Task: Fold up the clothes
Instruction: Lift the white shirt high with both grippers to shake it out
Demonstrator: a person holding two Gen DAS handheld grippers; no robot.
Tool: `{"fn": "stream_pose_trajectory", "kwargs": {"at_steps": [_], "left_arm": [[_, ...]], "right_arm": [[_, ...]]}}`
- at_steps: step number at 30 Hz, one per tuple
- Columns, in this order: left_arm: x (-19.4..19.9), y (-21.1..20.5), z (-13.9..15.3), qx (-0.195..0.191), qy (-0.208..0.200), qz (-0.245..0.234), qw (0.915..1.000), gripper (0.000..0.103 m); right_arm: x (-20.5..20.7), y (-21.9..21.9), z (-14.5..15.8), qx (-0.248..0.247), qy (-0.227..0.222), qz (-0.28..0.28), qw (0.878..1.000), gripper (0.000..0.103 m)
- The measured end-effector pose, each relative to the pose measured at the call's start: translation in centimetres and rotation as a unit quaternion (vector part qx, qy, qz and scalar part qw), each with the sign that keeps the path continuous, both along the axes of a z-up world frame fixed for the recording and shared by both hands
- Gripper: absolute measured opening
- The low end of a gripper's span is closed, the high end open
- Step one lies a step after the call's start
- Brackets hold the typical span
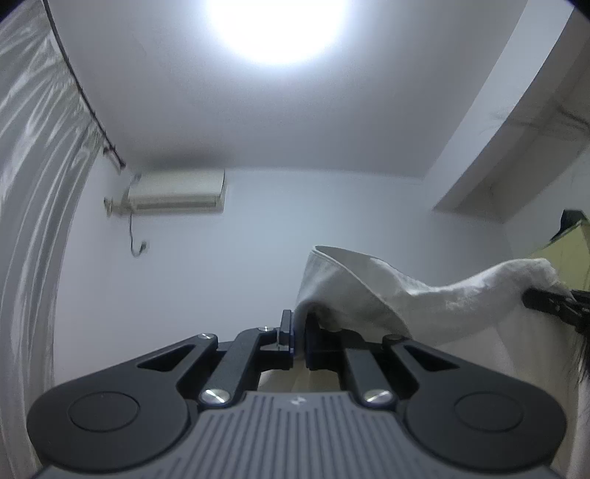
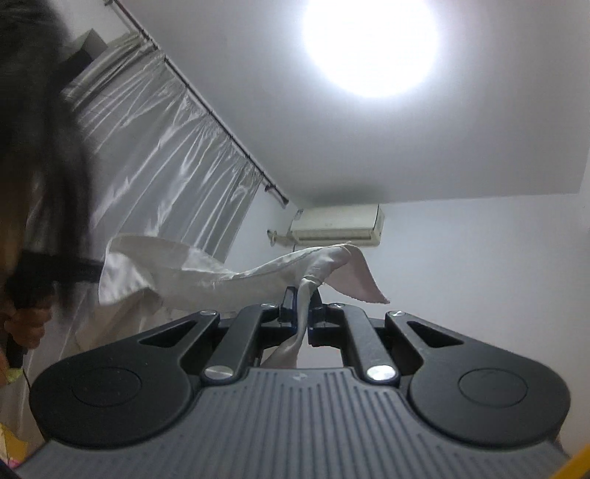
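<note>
Both tongs point ceilingward: the left gripper (image 1: 299, 331) clamps a white woven garment (image 1: 387, 291) (soft, crumpled), and the right gripper (image 2: 302, 309) pinches its smoother, twisted corner.

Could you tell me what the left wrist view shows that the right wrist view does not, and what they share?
Only the left wrist view shows the ceiling beam, a yellowish cabinet and the right gripper from outside, pinching the white garment.

Only the right wrist view shows the person's dark hair and a hand on a handle.

Both show the garment stretched between the two grippers, each with jaws shut on it, the left gripper, plus the air conditioner, curtain and ceiling light.
</note>
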State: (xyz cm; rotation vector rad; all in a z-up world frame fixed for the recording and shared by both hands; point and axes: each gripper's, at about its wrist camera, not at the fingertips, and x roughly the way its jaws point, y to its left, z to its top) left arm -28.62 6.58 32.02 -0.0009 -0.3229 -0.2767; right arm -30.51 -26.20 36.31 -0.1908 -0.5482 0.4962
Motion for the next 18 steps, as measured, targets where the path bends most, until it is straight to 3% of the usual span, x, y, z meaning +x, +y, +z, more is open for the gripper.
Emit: {"fn": "stream_pose_trajectory", "kwargs": {"at_steps": [2, 5, 9, 13, 18], "left_arm": [[1.6, -0.5, -0.9, 0.006, 0.038, 0.0, 0.9992, 0.006], [7.0, -1.5, -3.7, 0.025, 0.117, 0.004, 0.9928, 0.006], [16.3, -3.3, -11.5, 0.059, 0.22, 0.022, 0.9734, 0.006], [25.8, -5.2, -20.1, 0.092, 0.321, 0.041, 0.9416, 0.006], [36.4, -7.4, -31.7, 0.134, 0.433, 0.063, 0.8891, 0.006]], "right_arm": [[1.2, -0.1, -1.0, -0.001, 0.029, -0.001, 1.0, 0.003], [5.5, -0.5, -2.8, 0.006, 0.096, -0.005, 0.995, 0.003], [13.7, -0.6, -6.3, 0.006, 0.208, -0.03, 0.978, 0.003], [23.2, 1.1, -11.9, -0.023, 0.317, -0.069, 0.946, 0.003], [35.1, 3.5, -23.7, -0.072, 0.453, -0.112, 0.882, 0.003]]}}
